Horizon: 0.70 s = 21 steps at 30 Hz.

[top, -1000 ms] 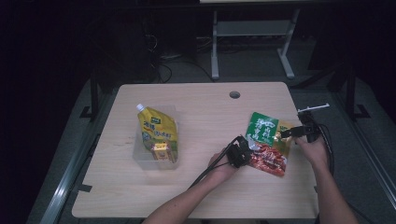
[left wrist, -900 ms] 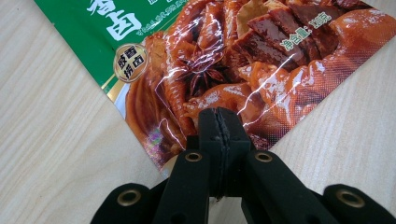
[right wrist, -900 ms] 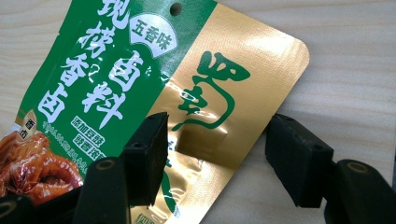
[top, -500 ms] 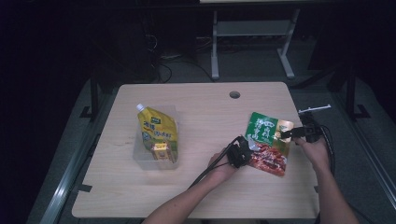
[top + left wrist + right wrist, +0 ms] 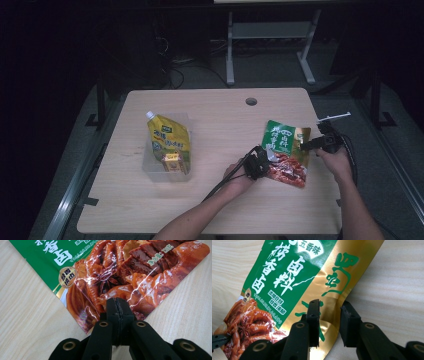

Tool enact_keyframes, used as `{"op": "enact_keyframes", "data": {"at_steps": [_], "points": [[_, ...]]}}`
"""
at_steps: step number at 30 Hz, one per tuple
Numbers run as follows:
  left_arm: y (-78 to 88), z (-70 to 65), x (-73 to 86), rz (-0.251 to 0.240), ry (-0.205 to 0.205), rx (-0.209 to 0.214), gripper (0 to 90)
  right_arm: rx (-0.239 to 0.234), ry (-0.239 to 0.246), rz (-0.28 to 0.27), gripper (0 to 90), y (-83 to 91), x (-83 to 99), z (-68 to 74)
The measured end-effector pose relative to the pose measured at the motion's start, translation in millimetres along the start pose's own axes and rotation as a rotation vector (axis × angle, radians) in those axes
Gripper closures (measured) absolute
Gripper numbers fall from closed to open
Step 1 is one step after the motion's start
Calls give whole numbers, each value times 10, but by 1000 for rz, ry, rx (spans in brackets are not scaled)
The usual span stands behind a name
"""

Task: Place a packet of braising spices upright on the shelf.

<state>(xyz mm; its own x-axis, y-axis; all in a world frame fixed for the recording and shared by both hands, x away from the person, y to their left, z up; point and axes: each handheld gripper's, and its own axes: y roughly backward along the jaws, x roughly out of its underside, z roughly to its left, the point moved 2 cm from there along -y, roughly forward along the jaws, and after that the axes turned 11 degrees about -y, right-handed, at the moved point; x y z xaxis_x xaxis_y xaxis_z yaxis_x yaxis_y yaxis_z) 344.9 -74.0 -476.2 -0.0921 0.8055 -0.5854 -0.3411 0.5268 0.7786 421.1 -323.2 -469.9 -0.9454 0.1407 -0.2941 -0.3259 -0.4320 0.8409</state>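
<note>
Tabletop [image 5: 210, 210], pale wood grain, round cable hole [image 5: 251, 101] near its far edge, well beyond both hand-held grippers. Surroundings dark; frame legs behind are hard to make out.

Clear plastic bin [image 5: 150, 167], well off to the left of the left hand-held gripper [image 5: 264, 161]. Inside it lies a yellow spouted pouch [image 5: 169, 140] with its white cap towards the far edge, and a small orange-brown packet [image 5: 171, 161] at the pouch's near end. Print on both too small to read. The bin's walls are barely visible against the wood.

Seasoning pouch [image 5: 285, 152], green and gold at the far end, red-brown food picture at the near end, lies flat on the tabletop between the two hand-held grippers. In the left gripper view its upper part is cut off by the frame [image 5: 120, 272]; in the right gripper view its top is cut off as well [image 5: 294, 285].

Left hand-held gripper: jaws pressed together, pinching the pouch's near left edge at the food picture; the edge itself is hidden under the jaws.

Right hand-held gripper [image 5: 329, 315]: at the pouch's right side, jaws have just been closing, a gap remains. The gold edge of the pouch lies between and beneath them; pads not pressing on it as far as can be seen.

Forearms enter from the bottom, cut off by the frame.
</note>
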Motion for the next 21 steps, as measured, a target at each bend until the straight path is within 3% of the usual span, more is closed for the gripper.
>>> {"op": "enact_keyframes", "data": {"at_steps": [5, 9, 12, 21], "points": [[-1, 0, -6, 6, -5, 0, 893, 9, 11, 6, 776, -6, 6, 10], [-6, -7, -14, 8, -10, -7, 893, -14, 19, 28, 798, -16, 11, 31], [-7, -9, -17, 8, -9, -9, 893, -7, 44, 36, 803, -36, 14, 51], [-9, -11, -16, 6, -8, -11, 893, 6, 50, 41, 844, -59, 19, 83]]}}
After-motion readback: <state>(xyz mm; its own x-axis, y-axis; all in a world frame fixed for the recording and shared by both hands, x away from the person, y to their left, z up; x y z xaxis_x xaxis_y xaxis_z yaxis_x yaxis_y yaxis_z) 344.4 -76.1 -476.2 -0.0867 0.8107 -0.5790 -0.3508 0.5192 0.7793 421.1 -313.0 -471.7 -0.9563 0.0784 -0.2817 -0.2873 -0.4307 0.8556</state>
